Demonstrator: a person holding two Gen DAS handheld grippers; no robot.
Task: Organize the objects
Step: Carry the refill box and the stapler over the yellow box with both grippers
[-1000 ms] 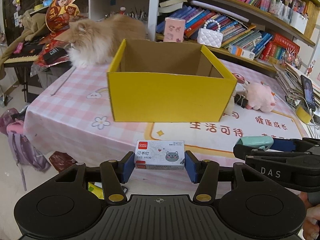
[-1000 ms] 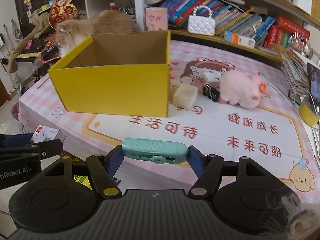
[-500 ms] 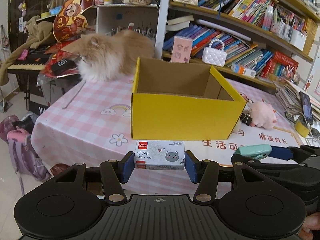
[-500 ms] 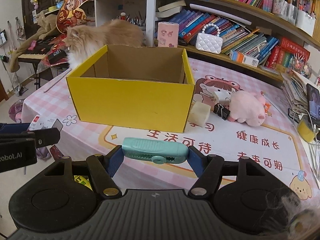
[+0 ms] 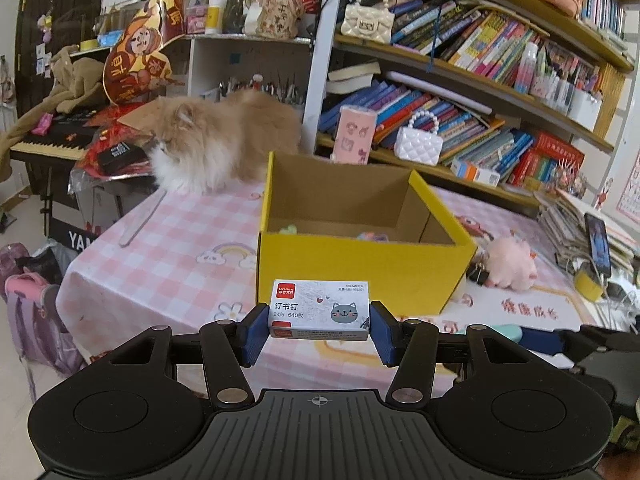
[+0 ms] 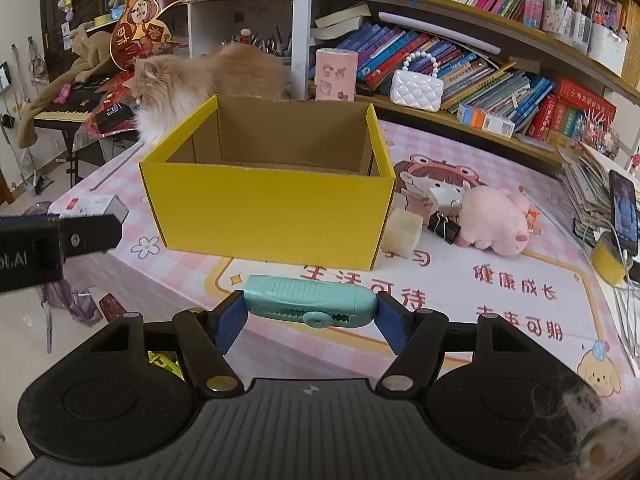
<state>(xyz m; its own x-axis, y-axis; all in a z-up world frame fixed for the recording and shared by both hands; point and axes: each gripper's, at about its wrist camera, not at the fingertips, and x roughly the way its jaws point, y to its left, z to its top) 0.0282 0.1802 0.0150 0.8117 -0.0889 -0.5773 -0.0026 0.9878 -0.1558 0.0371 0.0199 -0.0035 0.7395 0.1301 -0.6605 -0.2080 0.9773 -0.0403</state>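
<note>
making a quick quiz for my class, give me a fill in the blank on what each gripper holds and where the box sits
1. The left gripper is shut on a small box of ____.
2. The right gripper holds a ____-coloured utility knife.
3. The open cardboard box on the table is ____ outside.
4. A ____ cat sits behind the box.

Missing words: staples; teal; yellow; fluffy orange

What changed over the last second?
Both grippers rose: the left gripper now sees over the box rim to items inside. Nothing was let go. Its jaws still clamp the staple box; the right gripper still clamps the teal cutter.
</note>
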